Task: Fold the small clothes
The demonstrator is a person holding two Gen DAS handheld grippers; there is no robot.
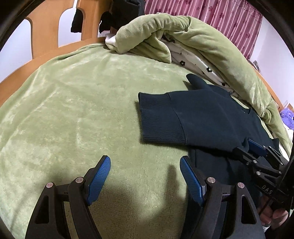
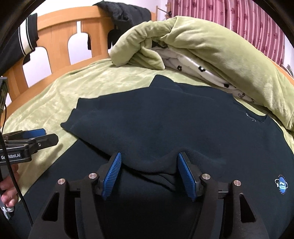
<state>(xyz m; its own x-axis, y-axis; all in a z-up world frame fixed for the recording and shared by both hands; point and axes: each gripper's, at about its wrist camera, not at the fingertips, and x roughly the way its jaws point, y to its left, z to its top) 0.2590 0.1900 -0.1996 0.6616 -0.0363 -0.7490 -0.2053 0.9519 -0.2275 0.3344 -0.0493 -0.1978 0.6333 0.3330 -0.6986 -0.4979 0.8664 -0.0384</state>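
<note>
A dark navy sweatshirt (image 1: 202,119) (image 2: 165,119) lies on the green blanket (image 1: 82,110) (image 2: 55,95), one ribbed-cuff sleeve folded across its body. In the left wrist view my left gripper (image 1: 145,161) stands open over bare blanket just left of the garment, with nothing between its fingers. My right gripper (image 2: 149,156) sits at the near edge of the folded layer. Its jaws are wide apart, and the fabric edge sags loosely between the blue pads (image 2: 112,174) without being pinched. Each gripper shows in the other's view: right gripper (image 1: 246,147), left gripper (image 2: 47,135).
A rolled green quilt (image 2: 211,46) with white flower-print fabric (image 2: 193,68) under it lies along the back and right. Behind it stand a wooden headboard (image 2: 58,33), draped with dark clothes (image 2: 126,14), and pink curtains (image 2: 238,18). A hand (image 2: 7,187) holds the left gripper.
</note>
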